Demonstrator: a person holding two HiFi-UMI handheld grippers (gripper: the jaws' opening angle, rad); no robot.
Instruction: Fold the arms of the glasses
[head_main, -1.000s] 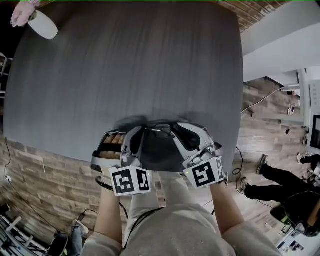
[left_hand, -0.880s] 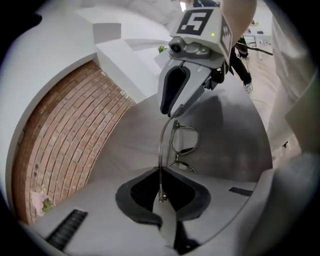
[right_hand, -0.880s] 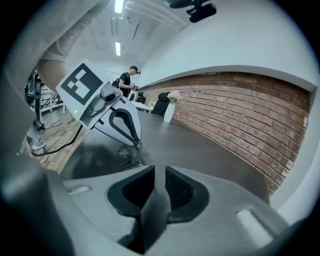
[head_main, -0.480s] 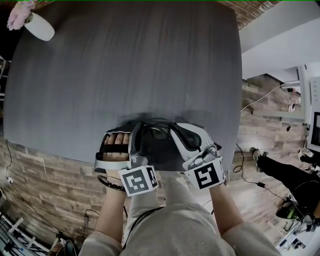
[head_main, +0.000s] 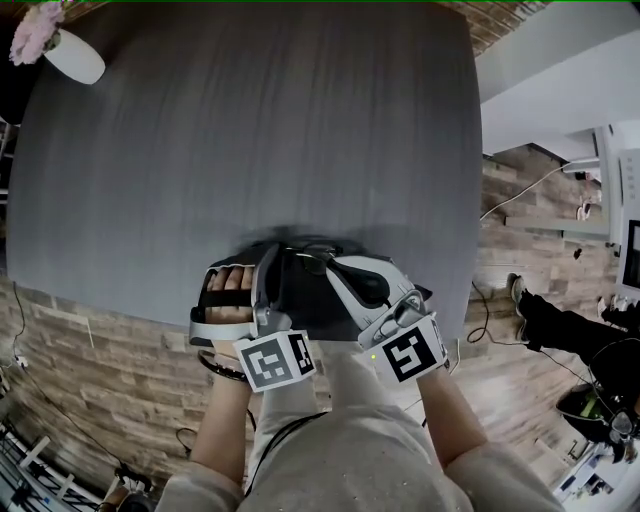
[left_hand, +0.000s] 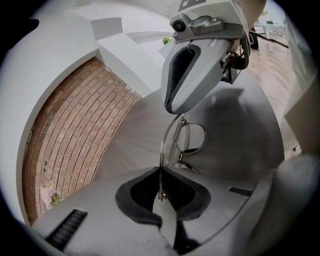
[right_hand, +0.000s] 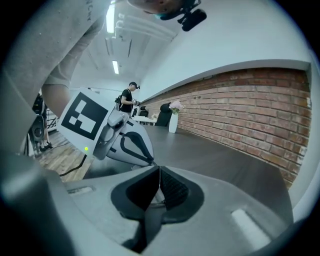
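Thin wire-framed glasses (head_main: 314, 262) are held just above the near edge of the dark grey table (head_main: 250, 130), between both grippers. My left gripper (head_main: 282, 256) is shut on the end of one thin arm (left_hand: 161, 165); a round lens (left_hand: 193, 138) hangs beyond the jaws. My right gripper (head_main: 330, 264) comes in from the right, and its tip (left_hand: 170, 110) meets the frame's upper corner. In the right gripper view the pads (right_hand: 170, 186) are pressed together with a thin piece of the frame (right_hand: 158, 202) showing just under them. The left gripper (right_hand: 126, 143) is close ahead.
A white vase with pink flowers (head_main: 58, 48) stands at the table's far left corner. Beyond the table's right edge lie a wooden floor, cables and a seated person's legs (head_main: 570, 330). A brick wall (right_hand: 250, 110) runs along the table's far side.
The right gripper has shifted a little left, toward the glasses. The left gripper has rolled, so its marker cube now sits further right. The glasses stay between them.
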